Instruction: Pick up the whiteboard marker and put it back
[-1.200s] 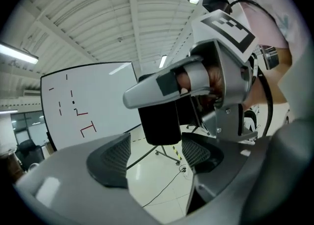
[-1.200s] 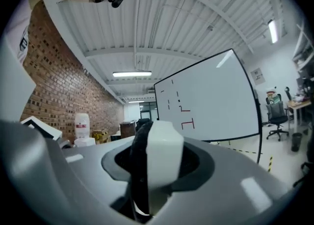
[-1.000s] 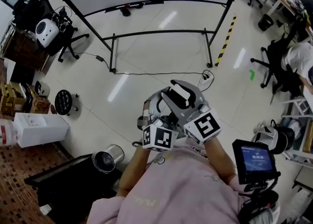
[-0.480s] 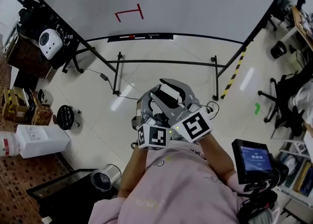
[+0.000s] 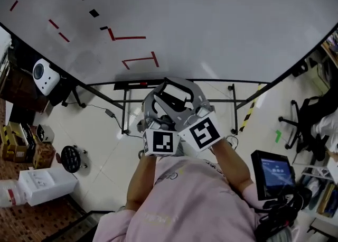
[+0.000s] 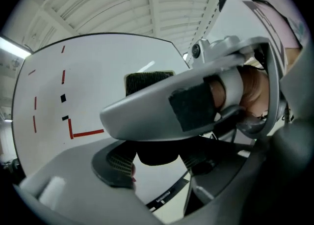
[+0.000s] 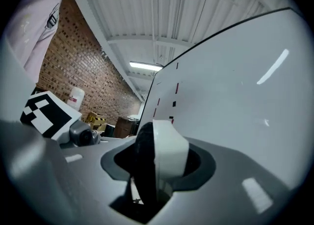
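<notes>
In the head view both grippers are held close together in front of the whiteboard [image 5: 222, 24], their jaws crossing. My right gripper [image 7: 157, 172] is shut on a board eraser [image 7: 164, 153] with one black side and one white side. The eraser's black felt [image 6: 149, 84] sticks up behind the right jaw. Its lower end lies between the pads of my left gripper [image 6: 157, 167], whose jaws have just been closing. Whether those pads press on it is unclear. A small red thing, perhaps the marker [image 5: 141, 84], lies on the board's tray [image 5: 124, 85].
Red and black marks [image 5: 138, 58] are on the board. Its black stand [image 5: 232, 103] and a yellow-black strip [image 5: 247, 115] are on the floor ahead. A screen on a stand [image 5: 274, 172] is at the right, a white box [image 5: 45, 185] and a round stool [image 5: 69, 158] at the left.
The person has walked towards the whiteboard, which now fills the upper half of the head view. Both grippers have stayed together with the eraser and have risen a little.
</notes>
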The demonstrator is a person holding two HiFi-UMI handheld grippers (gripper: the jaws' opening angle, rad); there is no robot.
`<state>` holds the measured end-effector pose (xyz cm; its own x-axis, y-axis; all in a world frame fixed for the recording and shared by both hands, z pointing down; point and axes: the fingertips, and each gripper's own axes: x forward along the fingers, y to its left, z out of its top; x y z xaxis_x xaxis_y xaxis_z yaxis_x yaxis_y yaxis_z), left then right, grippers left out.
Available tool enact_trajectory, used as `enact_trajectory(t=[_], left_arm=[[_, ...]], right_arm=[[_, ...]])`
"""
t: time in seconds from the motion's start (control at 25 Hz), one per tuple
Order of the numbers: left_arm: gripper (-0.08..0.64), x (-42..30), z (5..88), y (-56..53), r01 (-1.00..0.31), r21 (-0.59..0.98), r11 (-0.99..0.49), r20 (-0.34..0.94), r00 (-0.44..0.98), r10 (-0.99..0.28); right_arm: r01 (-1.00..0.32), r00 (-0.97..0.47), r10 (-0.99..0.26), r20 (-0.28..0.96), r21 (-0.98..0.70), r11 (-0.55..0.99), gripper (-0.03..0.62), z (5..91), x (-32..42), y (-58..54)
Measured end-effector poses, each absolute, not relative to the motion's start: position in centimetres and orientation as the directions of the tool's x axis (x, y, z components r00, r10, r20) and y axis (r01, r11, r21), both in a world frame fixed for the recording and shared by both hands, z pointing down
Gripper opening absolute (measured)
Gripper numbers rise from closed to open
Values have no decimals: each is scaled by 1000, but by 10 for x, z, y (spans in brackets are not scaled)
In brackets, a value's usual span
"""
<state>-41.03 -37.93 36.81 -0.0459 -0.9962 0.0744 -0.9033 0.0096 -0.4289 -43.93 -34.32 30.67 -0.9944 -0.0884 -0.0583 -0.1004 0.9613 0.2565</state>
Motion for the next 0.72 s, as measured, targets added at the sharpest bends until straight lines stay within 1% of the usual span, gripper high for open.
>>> enact_trajectory(t=[0.16,0.32,0.56,0.72], left_arm=[[273,-464,354,-427,-910,-415,-8,39,-9,-999],[272,-494,344,-467,-915,-404,-12,-9,17,-1000],[268,-504,337,-497,-919,-393,11,-48,8,-999],[264,-496,332,-502,-911,-411,38,-83,-4,-997]], right_arm=[[-144,-989,-129,-72,284,948,182,297,-494,-392],[-201,-980,-187,-74,300,933,198,291,-523,-435],[-259,-966,-237,-103,396,881,262,284,-522,-467],[-285,-958,-246,-146,423,860,282,277,-504,-473]])
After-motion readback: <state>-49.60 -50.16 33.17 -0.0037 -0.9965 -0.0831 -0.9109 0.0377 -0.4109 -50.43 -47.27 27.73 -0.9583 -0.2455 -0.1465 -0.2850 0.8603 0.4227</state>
